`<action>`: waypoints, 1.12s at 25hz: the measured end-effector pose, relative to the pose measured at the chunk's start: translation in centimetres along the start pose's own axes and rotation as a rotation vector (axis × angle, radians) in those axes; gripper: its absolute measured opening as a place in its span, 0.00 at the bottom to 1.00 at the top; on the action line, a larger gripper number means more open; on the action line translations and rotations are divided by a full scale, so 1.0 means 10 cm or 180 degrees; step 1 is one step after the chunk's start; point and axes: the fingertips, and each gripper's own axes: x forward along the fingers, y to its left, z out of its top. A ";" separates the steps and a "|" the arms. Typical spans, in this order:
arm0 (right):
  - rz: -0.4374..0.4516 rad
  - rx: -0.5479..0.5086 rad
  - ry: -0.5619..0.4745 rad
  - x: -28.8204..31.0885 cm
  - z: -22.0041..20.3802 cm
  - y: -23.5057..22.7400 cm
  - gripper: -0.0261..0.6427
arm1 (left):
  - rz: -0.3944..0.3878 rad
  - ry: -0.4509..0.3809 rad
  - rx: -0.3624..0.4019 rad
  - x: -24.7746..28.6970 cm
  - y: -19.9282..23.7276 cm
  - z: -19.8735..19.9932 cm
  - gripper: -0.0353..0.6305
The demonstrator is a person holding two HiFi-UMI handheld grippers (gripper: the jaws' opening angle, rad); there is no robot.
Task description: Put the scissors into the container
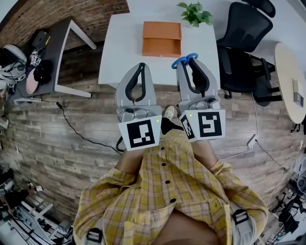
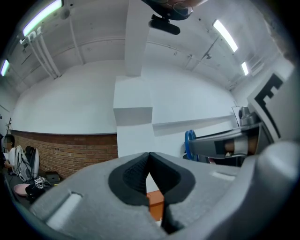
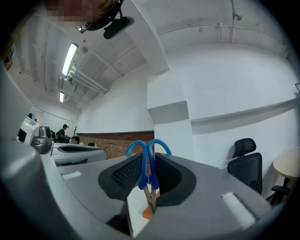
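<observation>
The right gripper (image 3: 149,174) is clamped on the scissors (image 3: 146,161): its dark ribbed pads press on them from both sides, the two blue handle loops stick out past the jaw tips, and the metal blades run back between the jaws toward the gripper's body. The left gripper (image 2: 149,158) carries nothing, with its jaws brought together so that the pads meet at the tip. From the head view, both grippers are held out side by side in front of the person's yellow checked shirt (image 1: 181,191), left gripper (image 1: 141,66) and right gripper (image 1: 191,61) alike pointing toward the white table (image 1: 119,43). The scissors (image 1: 184,60) are not in the container; their blue loops show just off the near right corner of the orange container (image 1: 161,38), which sits on the table's middle with its open top up. A small green plant (image 1: 195,13) stands at the table's far edge, a black office chair (image 1: 244,43) stands to its right, and the wood-plank floor (image 1: 71,134) spreads beneath.
</observation>
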 end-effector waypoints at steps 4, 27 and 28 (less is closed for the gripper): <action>-0.0007 -0.0006 -0.0018 0.28 0.01 -0.16 0.18 | -0.0046 -0.0030 -0.0019 0.34 0.02 0.00 0.05; 0.0269 -0.0013 0.0215 1.28 -0.32 -0.86 0.18 | 0.0068 0.0099 -0.0028 1.52 0.10 -0.25 0.05; 0.0289 -0.0015 0.0246 1.32 -0.35 -0.87 0.18 | 0.0078 0.0118 -0.0028 1.55 0.11 -0.27 0.05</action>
